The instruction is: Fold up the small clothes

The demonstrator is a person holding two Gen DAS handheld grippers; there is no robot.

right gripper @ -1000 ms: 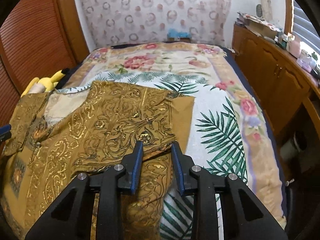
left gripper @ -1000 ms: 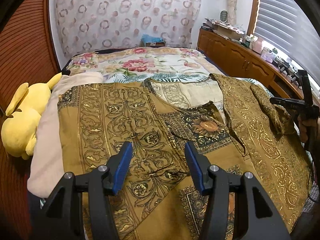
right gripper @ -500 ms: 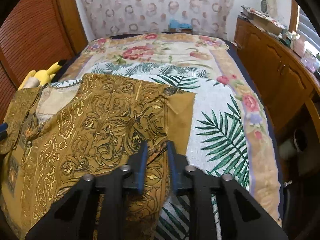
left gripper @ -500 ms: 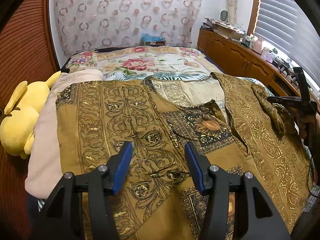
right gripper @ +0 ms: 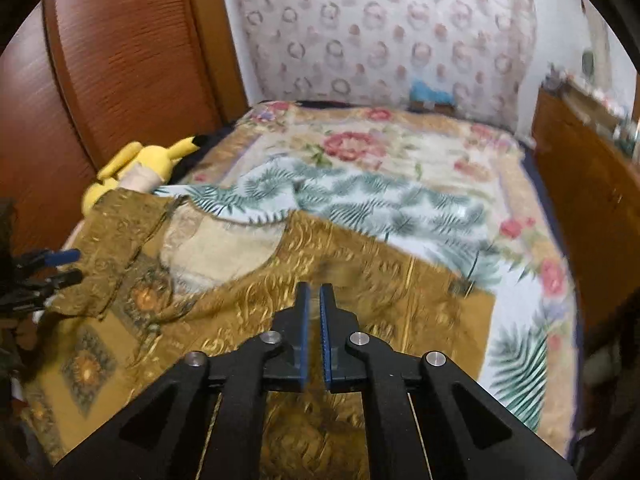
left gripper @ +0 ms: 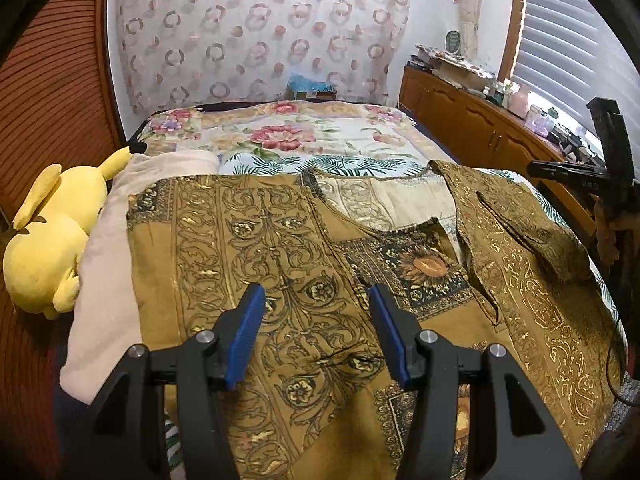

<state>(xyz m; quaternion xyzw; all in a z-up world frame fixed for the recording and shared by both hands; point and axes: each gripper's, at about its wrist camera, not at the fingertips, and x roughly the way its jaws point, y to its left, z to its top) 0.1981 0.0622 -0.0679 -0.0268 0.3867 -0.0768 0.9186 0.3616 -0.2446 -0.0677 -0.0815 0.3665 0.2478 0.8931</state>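
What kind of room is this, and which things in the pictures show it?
Most likely a home bedroom. A bed with a floral cover fills most of the view, a yellow plush toy lies at its side, and a low wooden cabinet runs under a window with blinds.

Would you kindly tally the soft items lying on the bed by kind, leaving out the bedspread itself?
Mustard patterned garment: 1
Yellow plush toy: 1
Pale pink folded cloth, under the garment's edge: 1
Total: 3
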